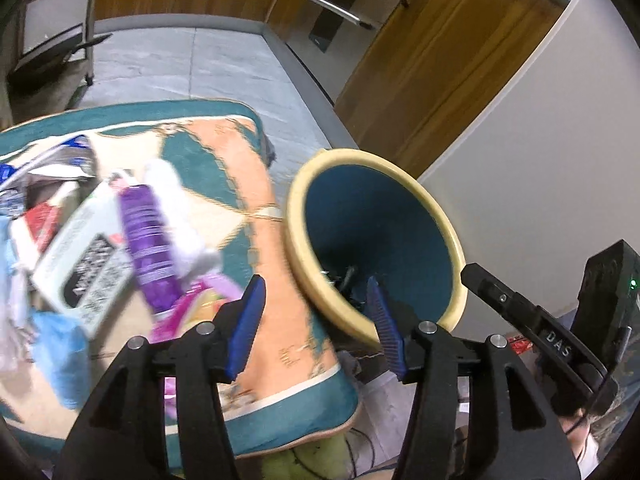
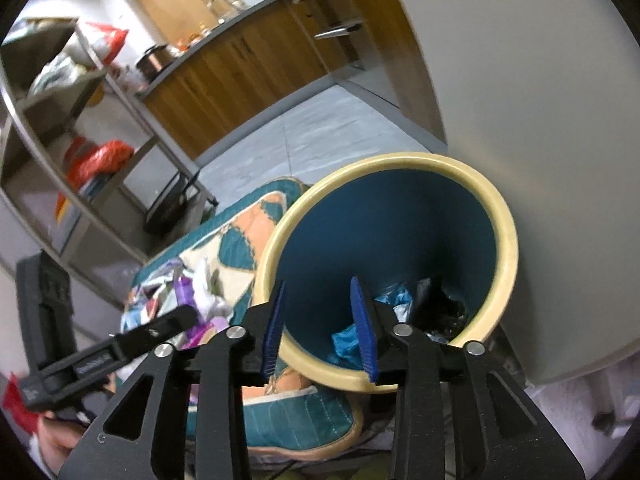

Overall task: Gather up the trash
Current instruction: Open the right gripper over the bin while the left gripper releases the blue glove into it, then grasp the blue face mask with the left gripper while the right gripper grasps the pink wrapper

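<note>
A blue bin with a cream rim (image 1: 376,240) stands beside a patterned cushion (image 1: 240,184); in the right wrist view the bin (image 2: 384,248) holds blue and black scraps (image 2: 400,312). A trash pile lies on the cushion: a purple wrapper (image 1: 148,240), a white box (image 1: 80,264) and white tissue (image 1: 180,216). My left gripper (image 1: 316,320) is open and empty, above the cushion's edge next to the bin. My right gripper (image 2: 320,320) is open and empty over the bin's near rim.
Wooden cabinets (image 1: 432,72) and a grey tiled floor (image 1: 192,68) lie beyond. A metal shelf rack (image 2: 80,128) with red bags stands to the left. A white wall (image 2: 540,120) is right behind the bin. The other gripper (image 1: 560,320) shows at the right.
</note>
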### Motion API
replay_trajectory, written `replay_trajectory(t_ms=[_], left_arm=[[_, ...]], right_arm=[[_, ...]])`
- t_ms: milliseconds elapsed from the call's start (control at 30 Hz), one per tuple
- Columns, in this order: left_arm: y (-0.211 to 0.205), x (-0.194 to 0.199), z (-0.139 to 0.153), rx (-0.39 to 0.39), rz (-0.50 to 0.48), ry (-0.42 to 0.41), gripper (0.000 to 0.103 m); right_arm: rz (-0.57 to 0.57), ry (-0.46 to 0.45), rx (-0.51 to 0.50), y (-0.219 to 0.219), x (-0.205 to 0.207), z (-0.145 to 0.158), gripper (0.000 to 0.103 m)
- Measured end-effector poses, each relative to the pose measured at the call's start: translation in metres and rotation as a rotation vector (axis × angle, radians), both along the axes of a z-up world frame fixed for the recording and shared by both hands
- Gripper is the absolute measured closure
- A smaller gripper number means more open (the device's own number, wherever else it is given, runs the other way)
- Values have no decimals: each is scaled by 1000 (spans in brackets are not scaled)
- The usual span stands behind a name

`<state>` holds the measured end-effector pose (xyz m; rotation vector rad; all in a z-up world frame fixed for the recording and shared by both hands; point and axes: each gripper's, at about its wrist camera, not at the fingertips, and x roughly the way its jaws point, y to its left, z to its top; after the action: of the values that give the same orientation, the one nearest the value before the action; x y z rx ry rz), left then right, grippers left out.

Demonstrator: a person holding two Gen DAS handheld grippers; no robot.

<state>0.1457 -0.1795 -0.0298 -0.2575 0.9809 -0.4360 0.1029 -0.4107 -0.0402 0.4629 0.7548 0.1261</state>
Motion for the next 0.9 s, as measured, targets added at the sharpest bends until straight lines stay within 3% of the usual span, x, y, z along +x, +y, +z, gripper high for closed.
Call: replay_trajectory(t_ms=[333, 500, 633, 900], left_arm=[[71, -42, 14, 95, 73, -82, 50], [98, -58, 2, 188, 94, -96, 50], [116, -63, -15, 219, 122, -77, 50], [123, -58, -39, 312, 141, -77, 50]], right_arm=[[136, -15, -131, 43, -12, 2, 57], [162, 0, -128, 56, -15, -2, 56], [185, 20, -101, 72, -17, -7, 56], [264, 79, -73, 113, -17, -24, 56]])
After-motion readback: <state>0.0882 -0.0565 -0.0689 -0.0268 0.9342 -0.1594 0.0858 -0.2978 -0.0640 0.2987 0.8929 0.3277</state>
